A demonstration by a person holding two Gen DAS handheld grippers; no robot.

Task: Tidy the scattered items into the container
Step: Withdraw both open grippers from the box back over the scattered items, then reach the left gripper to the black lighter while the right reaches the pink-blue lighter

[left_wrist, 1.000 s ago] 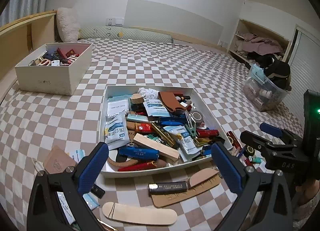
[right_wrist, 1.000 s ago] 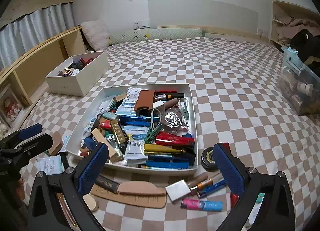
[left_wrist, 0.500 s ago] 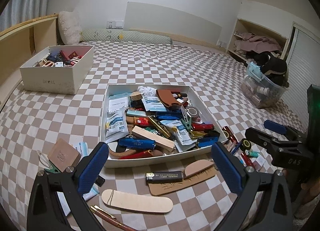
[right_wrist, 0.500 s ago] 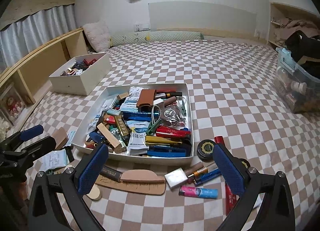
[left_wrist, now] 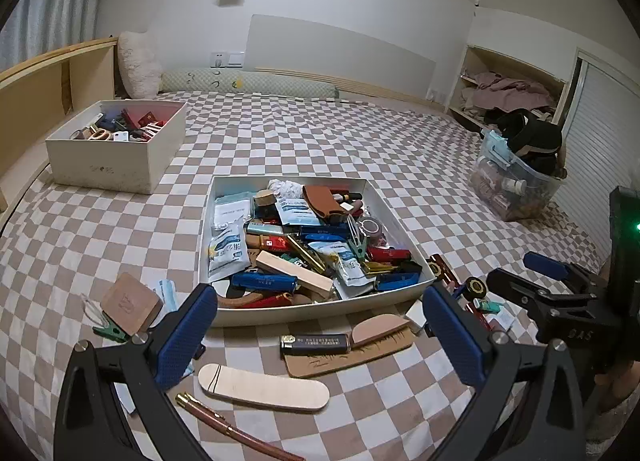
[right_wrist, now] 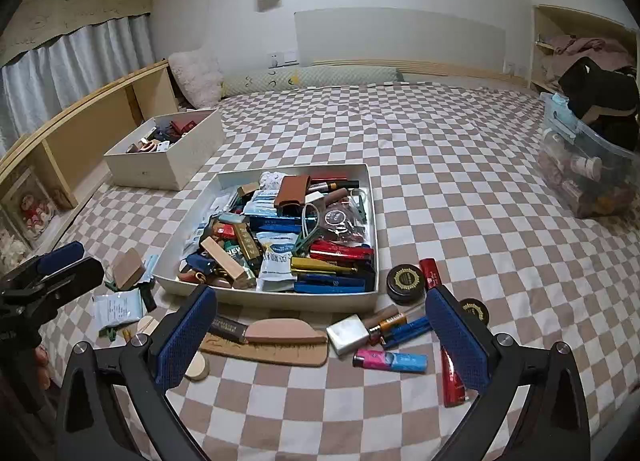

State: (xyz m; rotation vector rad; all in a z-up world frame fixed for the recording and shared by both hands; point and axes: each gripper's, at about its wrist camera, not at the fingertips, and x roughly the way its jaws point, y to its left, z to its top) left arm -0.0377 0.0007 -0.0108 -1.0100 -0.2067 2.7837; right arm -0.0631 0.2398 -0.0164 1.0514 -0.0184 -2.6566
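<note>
A shallow white tray heaped with small items sits on the checkered bed. Loose things lie in front of it: a black lighter, a brown comb, a pale wooden stick, a rose pen, a tan block, a silver lighter, a pink-and-blue lighter, a red tube and black round tins. My left gripper and right gripper both hover open and empty, above the near items.
A taller white box of items stands at the back left by a wooden headboard shelf. A clear plastic bin sits at the right edge. A pillow and bolster lie at the far end.
Both grippers have drawn back and risen from the tray, so more of the bed and loose items shows in front. Both stay open and empty.
</note>
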